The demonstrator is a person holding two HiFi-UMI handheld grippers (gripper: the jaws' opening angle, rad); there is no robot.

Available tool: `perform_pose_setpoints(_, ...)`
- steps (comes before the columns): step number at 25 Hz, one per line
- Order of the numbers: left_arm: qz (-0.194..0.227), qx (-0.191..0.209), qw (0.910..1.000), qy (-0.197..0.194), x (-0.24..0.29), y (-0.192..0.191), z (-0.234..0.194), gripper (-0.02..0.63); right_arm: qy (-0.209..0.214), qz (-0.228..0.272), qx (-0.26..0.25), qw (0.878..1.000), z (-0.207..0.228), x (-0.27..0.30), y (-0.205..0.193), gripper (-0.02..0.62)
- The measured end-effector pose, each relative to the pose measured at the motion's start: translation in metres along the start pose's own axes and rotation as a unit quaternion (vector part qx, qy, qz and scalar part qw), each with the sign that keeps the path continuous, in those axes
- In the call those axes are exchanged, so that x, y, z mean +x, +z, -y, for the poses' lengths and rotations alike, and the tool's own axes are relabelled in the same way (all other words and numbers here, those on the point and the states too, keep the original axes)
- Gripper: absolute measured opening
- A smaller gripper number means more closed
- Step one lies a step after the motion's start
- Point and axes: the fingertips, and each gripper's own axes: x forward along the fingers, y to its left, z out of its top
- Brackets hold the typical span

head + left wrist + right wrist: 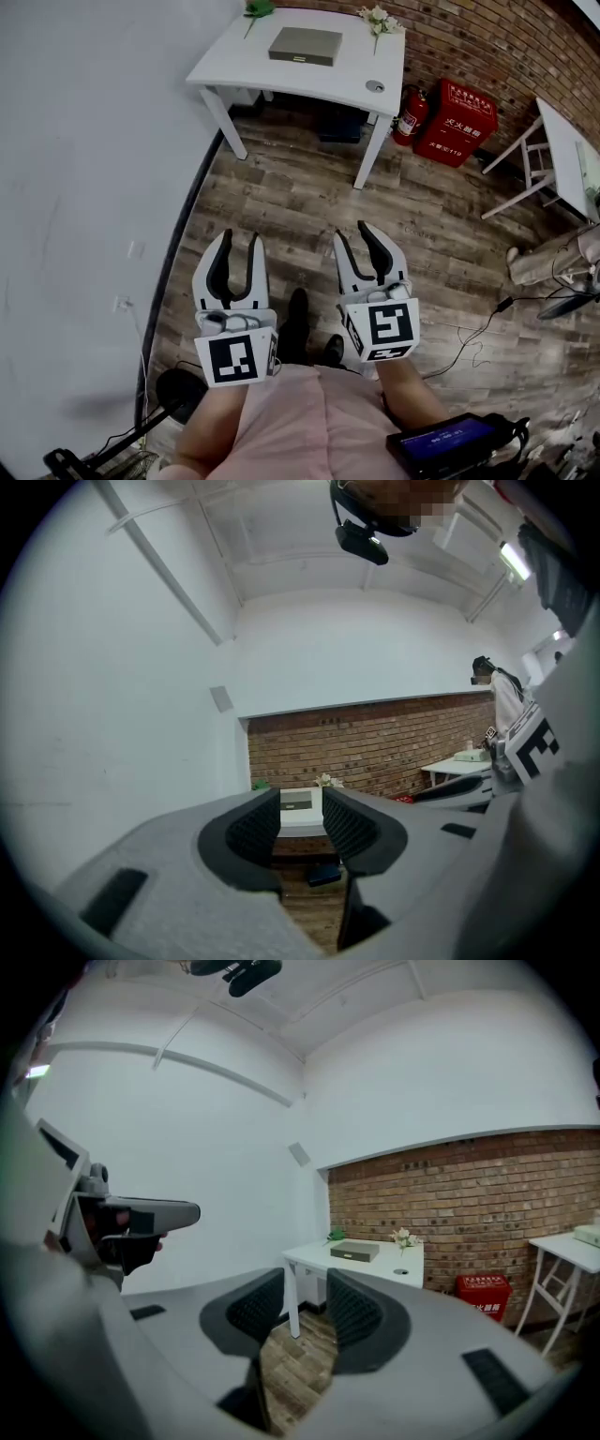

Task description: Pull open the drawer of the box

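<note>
A brick wall stood behind the white bench (281, 80); the box (306, 45) lay on it, well ahead; left gripper (240, 240) and right gripper (353, 234) hung empty, jaws apart; pulling unbraced might drag the box.

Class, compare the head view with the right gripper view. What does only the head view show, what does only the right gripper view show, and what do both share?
Only the head view: the person's pink top, black shoes, a fire extinguisher and a lit screen. Only the right gripper view: the ceiling. Both: the white table with the grey box and flowers, the brick wall, the red cabinet, the wooden floor, and the left claw and right claw, open and empty.
</note>
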Motion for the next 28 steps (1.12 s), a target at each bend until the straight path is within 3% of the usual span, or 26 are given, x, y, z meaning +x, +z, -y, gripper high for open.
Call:
perform_pose_setpoints(7,0.001,-0.006,0.9999,-0.008,0.070,-0.004,-0.051,0.147,-0.007,-0.011,0.000,1.000,-0.002,0.083,0.010,0.143)
perform_pose_setpoints(17,0.056,-0.001,0.9980,-0.027,0.142,0.023,-0.107,0.144,-0.034,0.023,-0.018,0.999,-0.001,0.161,0.053,0.121)
perform_pose_setpoints(23,0.061,-0.001,0.9971,-0.046,0.169,0.021,-0.108,0.144,-0.043,0.018,-0.026,0.999,0.005,0.181,0.057,0.112)
perform_pose_setpoints(28,0.040,-0.005,0.9975,-0.059,0.189,0.004,-0.103,0.143,-0.048,0.004,-0.018,0.999,0.017,0.196,0.047,0.110)
